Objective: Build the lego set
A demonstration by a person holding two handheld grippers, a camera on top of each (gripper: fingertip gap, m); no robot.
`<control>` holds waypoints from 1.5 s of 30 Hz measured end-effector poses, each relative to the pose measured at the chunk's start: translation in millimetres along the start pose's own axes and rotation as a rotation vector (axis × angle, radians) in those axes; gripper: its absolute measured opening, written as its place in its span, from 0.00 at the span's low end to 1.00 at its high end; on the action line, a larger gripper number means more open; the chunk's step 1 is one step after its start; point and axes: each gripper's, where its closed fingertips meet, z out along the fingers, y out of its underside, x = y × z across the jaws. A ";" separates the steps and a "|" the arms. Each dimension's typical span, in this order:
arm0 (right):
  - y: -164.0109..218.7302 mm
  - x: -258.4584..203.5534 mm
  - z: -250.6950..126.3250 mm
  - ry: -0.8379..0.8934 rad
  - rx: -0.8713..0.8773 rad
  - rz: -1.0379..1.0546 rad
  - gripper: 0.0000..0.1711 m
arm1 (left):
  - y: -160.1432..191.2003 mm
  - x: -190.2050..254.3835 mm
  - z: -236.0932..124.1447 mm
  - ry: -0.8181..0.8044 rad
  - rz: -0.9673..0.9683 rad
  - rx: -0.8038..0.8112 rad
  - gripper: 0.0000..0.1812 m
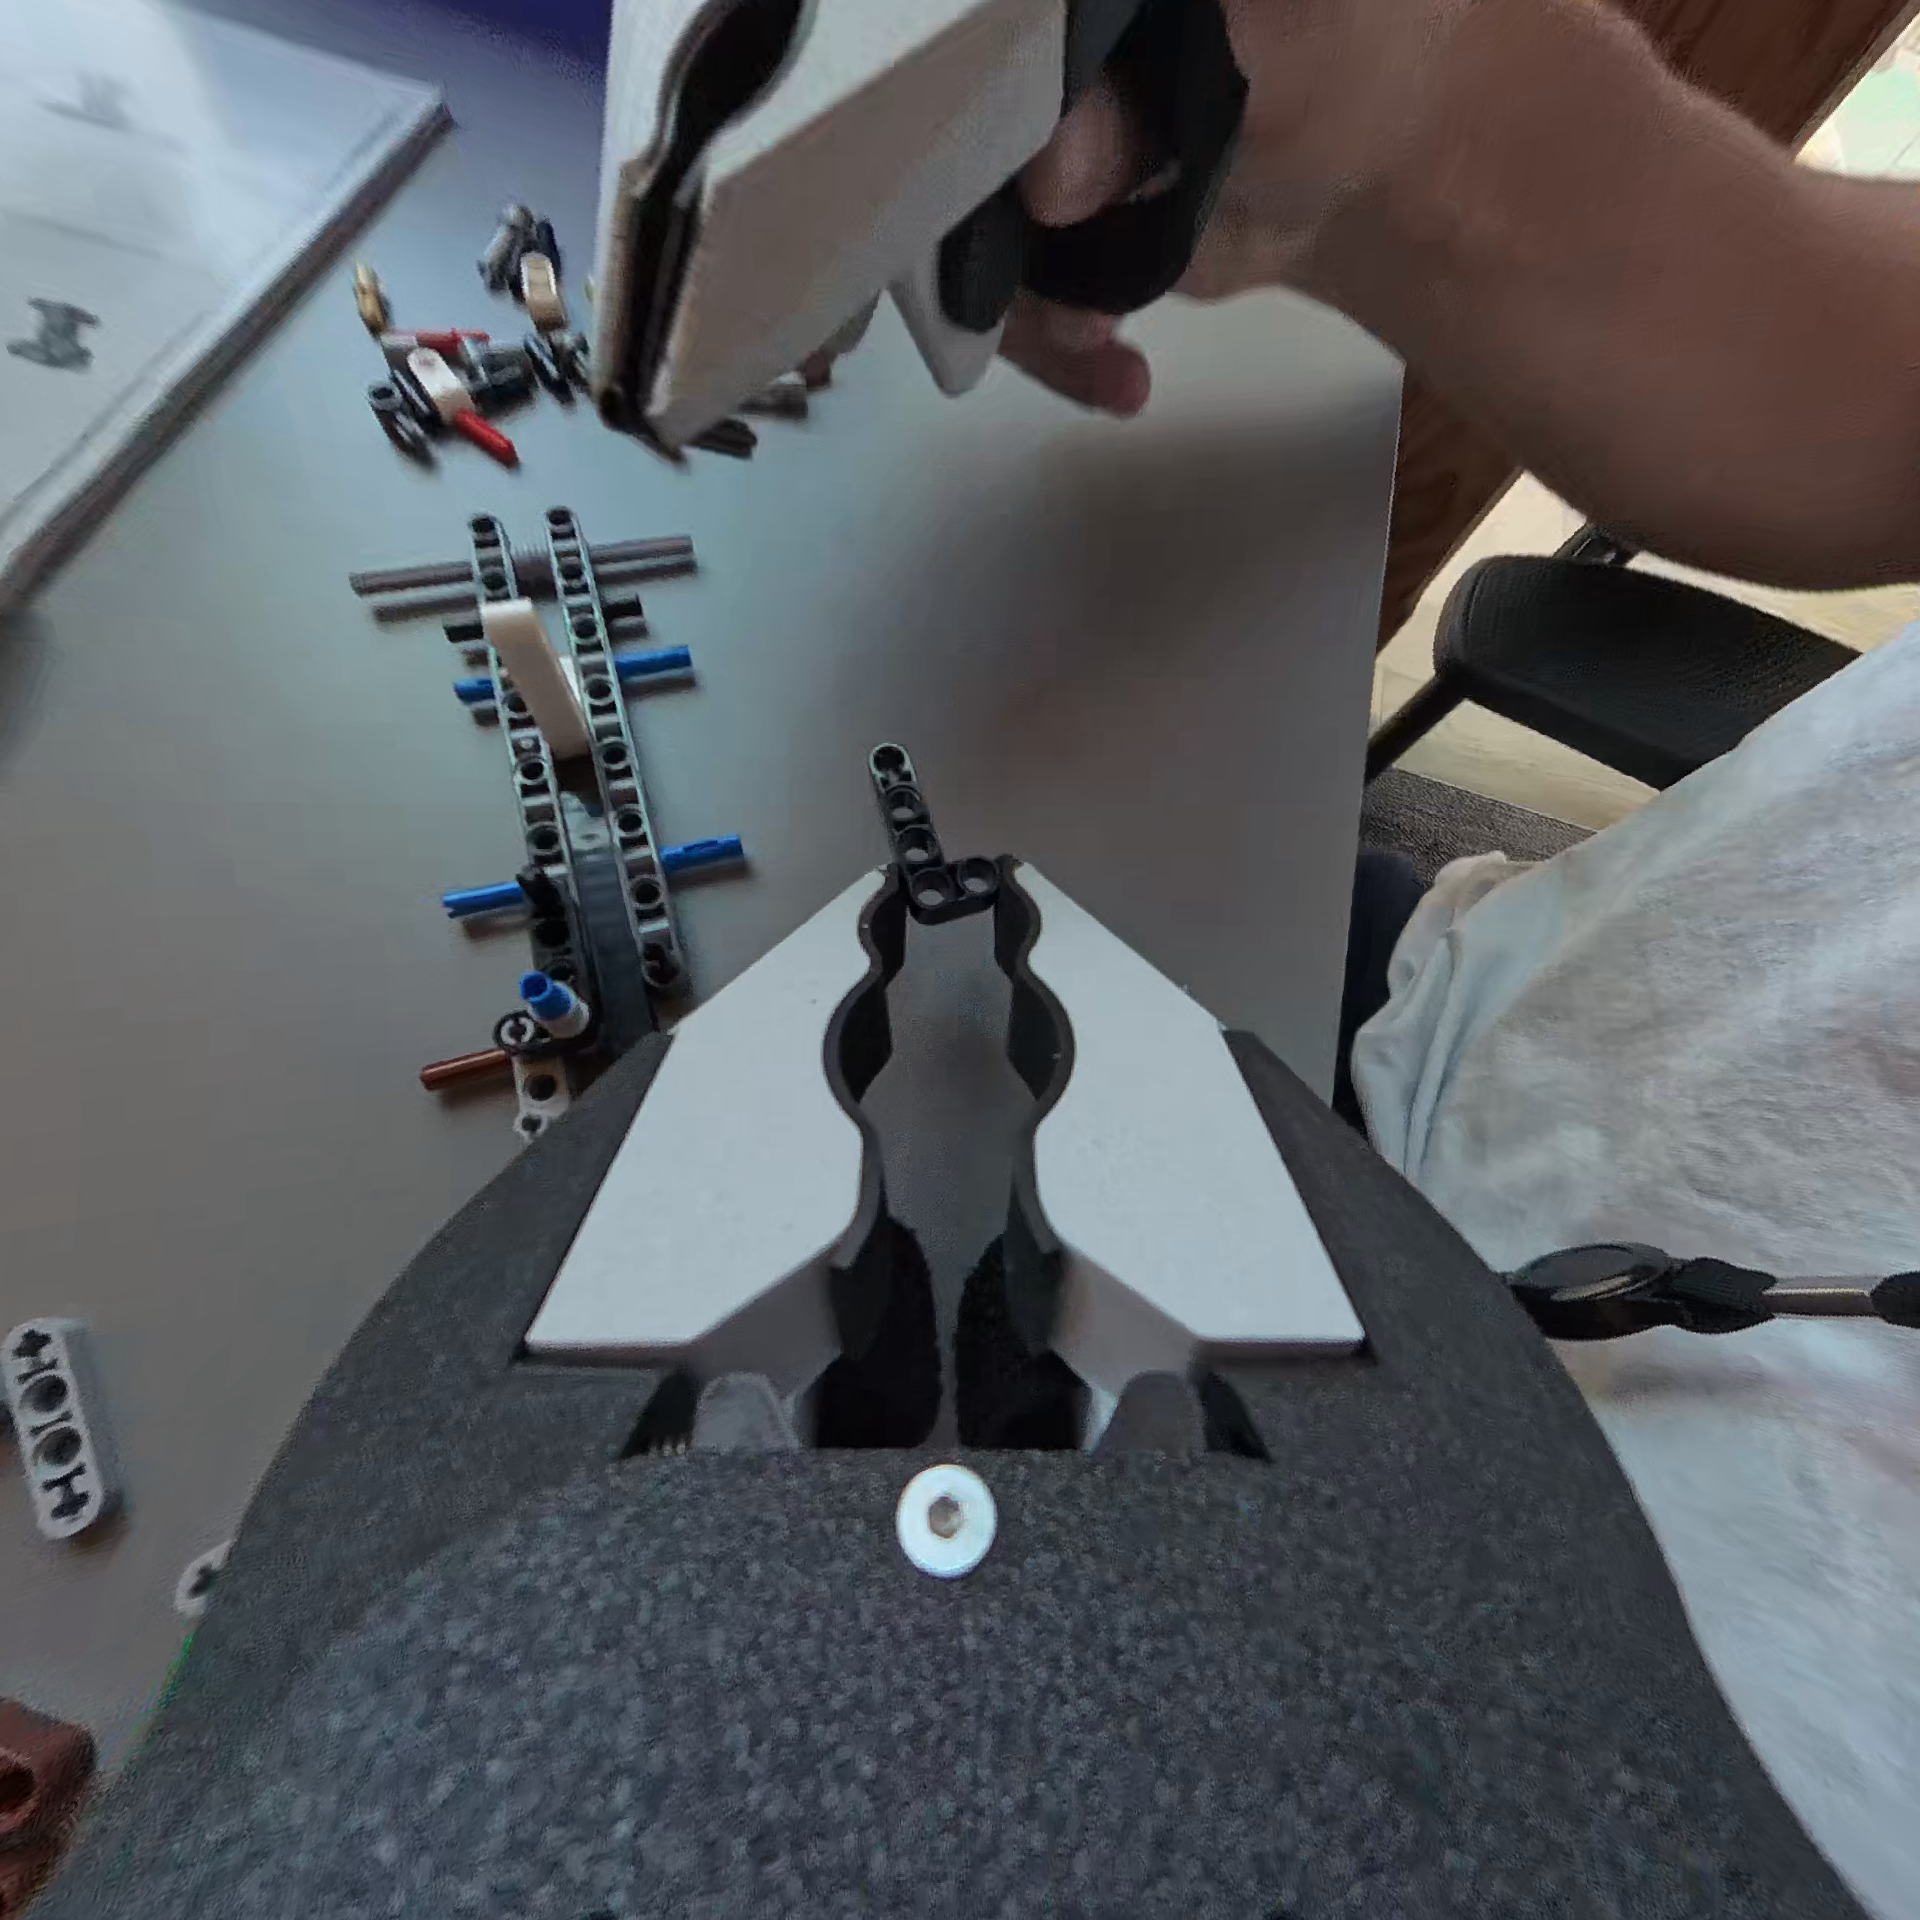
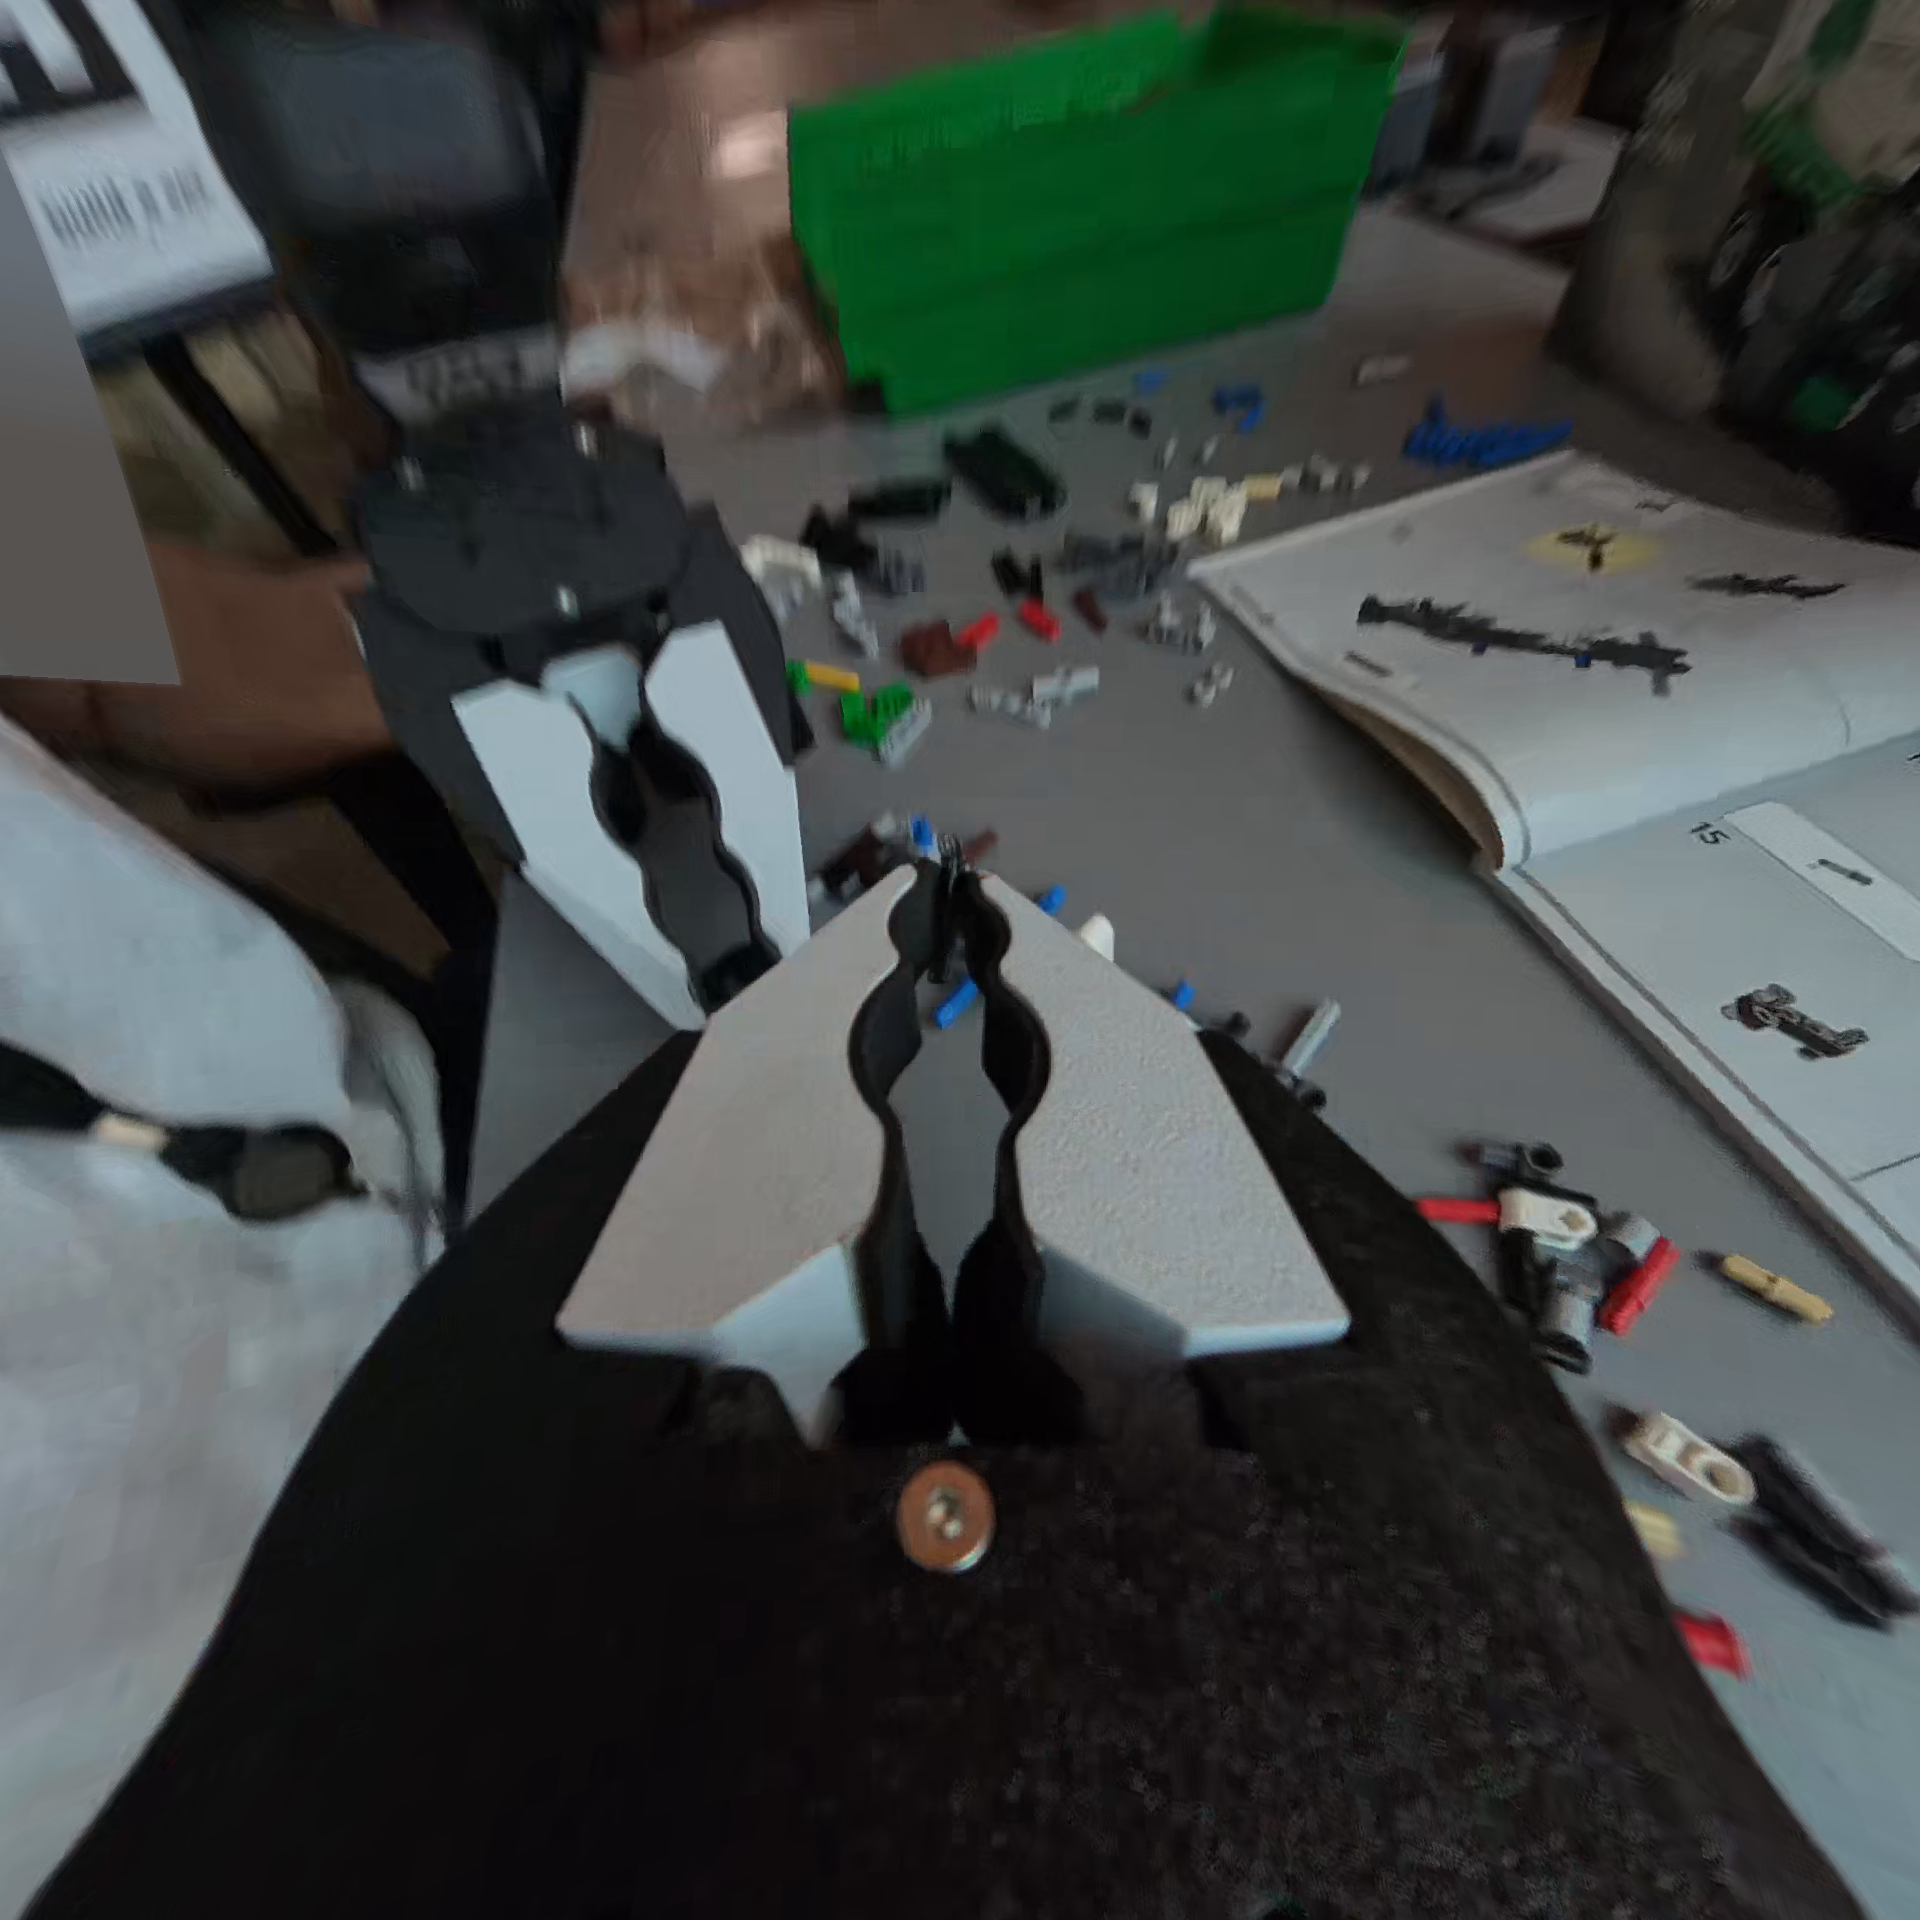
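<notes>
My left gripper [image 1: 951, 881] is shut on a black L-shaped beam [image 1: 902, 805], held by its short arm so the long arm points away over the grey table. The partly built frame [image 1: 582, 748], two long grey beams with blue pins and dark axles, lies to its left. My right gripper [image 2: 948, 871] is shut on a small black piece [image 2: 948, 854], too blurred to identify. In the left wrist view a hand holds the right gripper [image 1: 629, 410] high above the loose parts. The left gripper [image 2: 732, 971] also shows at left in the right wrist view.
An open instruction booklet [image 2: 1558, 665] lies at the right, also seen in the left wrist view [image 1: 156, 260]. A green box [image 2: 1081, 197] stands at the back. Loose parts [image 2: 997, 623] are scattered mid-table, more [image 1: 457, 364] near the frame. A grey short beam [image 1: 57, 1423] lies at left. A person sits at the table edge [image 1: 1371, 727].
</notes>
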 end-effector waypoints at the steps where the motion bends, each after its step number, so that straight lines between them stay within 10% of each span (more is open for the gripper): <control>1: -13.8 -1.4 0.1 0.003 0.108 0.094 0.00 | -7.2 -0.3 -2.6 -0.012 0.015 0.046 0.08; 10: -29.0 -19.9 25.8 -0.185 0.352 0.585 0.00 | -31.6 -3.8 -15.2 -0.141 0.135 0.212 0.08; 37: -7.9 -28.1 4.6 0.019 0.211 0.067 0.00 | -39.2 -15.4 -41.1 -0.033 -0.075 0.338 0.08; 45: -16.2 -24.4 2.1 -0.061 0.250 0.435 0.00 | 15.6 -8.8 -0.1 -0.151 0.130 -0.088 0.08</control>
